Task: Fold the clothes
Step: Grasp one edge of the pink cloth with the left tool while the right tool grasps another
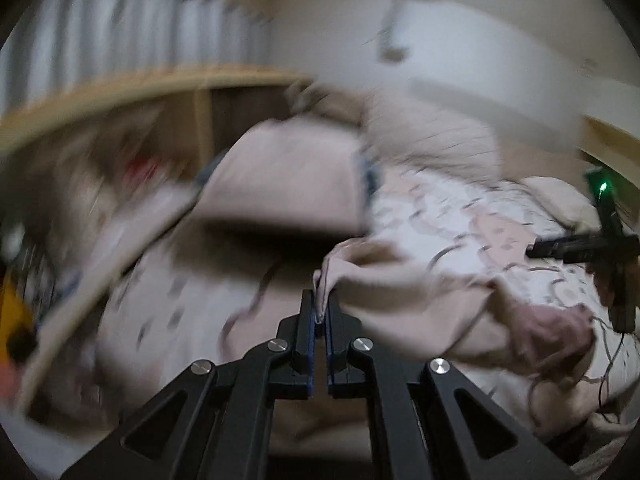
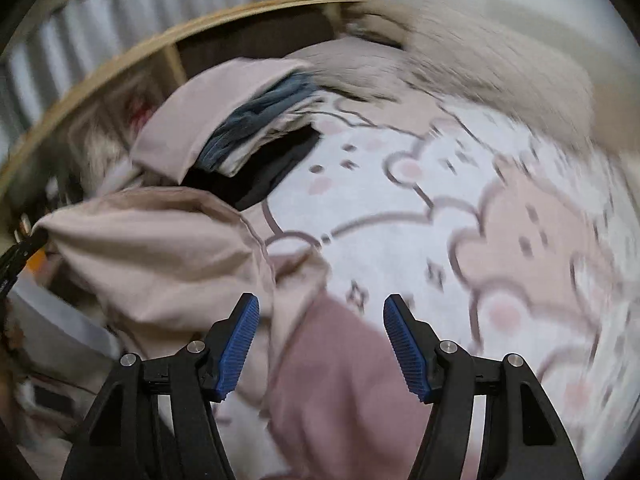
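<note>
The left gripper (image 1: 320, 316) is clamped tight on a thin edge of the beige garment (image 1: 400, 280), which trails ahead and to its right across the patterned bedsheet (image 1: 460, 216). The right gripper (image 2: 321, 344) gapes wide with nothing between its blue pads (image 2: 239, 344); the same garment (image 2: 160, 256) bunches just left of and below it, over a pink cloth (image 2: 340, 380). Further off sits a stack of folded clothes (image 2: 224, 136), then a wooden headboard (image 2: 120, 64). With only one pinch point, the fabric may sag and crumple, or slip free if tugged.
</note>
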Motion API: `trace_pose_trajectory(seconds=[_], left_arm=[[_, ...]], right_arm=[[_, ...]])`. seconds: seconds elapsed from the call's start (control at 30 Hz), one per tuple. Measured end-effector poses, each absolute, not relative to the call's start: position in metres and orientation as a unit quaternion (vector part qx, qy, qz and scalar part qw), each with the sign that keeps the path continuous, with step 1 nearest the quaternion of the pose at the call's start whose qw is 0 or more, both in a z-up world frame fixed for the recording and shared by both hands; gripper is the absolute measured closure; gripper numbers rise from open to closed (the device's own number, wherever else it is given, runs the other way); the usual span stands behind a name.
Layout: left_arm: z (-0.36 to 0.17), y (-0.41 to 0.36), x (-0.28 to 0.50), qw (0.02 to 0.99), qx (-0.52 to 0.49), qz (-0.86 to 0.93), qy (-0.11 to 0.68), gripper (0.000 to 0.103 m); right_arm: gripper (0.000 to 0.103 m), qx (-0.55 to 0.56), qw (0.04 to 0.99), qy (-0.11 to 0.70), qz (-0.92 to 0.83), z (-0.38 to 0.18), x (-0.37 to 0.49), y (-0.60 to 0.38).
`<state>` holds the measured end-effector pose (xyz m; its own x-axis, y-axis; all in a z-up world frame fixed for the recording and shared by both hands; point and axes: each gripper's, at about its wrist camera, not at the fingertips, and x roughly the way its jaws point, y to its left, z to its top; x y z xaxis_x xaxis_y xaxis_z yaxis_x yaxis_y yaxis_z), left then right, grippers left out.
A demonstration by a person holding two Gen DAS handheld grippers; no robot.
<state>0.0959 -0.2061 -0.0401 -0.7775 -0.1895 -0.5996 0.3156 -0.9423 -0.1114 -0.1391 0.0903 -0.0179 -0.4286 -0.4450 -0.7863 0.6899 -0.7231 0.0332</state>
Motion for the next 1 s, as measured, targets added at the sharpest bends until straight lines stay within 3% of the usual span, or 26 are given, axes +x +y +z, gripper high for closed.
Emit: trace_pose_trajectory(seconds=[0.17,0.23,0.33,0.43,0.67,0.77,0.8,0.83,0.9,1.0], left_arm=[[-0.075,-0.250,0.131,0.199,0.331,-0.906,0.175,0.099],[-0.086,-0.253,0.135,0.202,0.339,-0.900,0.187,0.099],[-0.098,-0.251,0.132,0.207,0.352,-0.895,0.180,0.099],[-0.103,-0.256,0.124,0.204,0.357,-0.893,0.184,0.099],[-0.114,-0.269,0.117,0.199,0.363,-0.888,0.202,0.099],[-0.114,-0.269,0.117,0.198,0.362,-0.888,0.203,0.099],[-0.113,-0.269,0.117,0.198,0.360,-0.889,0.203,0.099],[-0.112,-0.268,0.118,0.198,0.359,-0.889,0.203,0.099],[-0.108,-0.267,0.118,0.198,0.355,-0.891,0.202,0.099],[-0.083,-0.260,0.106,0.186,0.327,-0.909,0.181,0.099]], right_arm=[[0.039,0.334,0.336,0.374,-0.797,-0.060,-0.145,0.030],[0.045,0.301,0.339,0.454,-0.767,-0.084,-0.139,0.018],[0.046,0.277,0.352,0.519,-0.728,-0.104,-0.130,0.006],[0.046,0.312,0.388,0.494,-0.713,-0.100,-0.126,0.004],[0.046,0.477,0.479,0.239,-0.697,-0.061,-0.167,0.026],[0.046,0.500,0.492,0.232,-0.674,-0.072,-0.170,0.018],[0.053,0.504,0.493,0.238,-0.668,-0.077,-0.169,0.014],[0.073,0.508,0.493,0.244,-0.663,-0.082,-0.169,0.009],[0.096,0.517,0.479,0.257,-0.661,-0.093,-0.164,-0.001],[0.099,0.481,0.452,0.265,-0.703,-0.081,-0.155,-0.003]])
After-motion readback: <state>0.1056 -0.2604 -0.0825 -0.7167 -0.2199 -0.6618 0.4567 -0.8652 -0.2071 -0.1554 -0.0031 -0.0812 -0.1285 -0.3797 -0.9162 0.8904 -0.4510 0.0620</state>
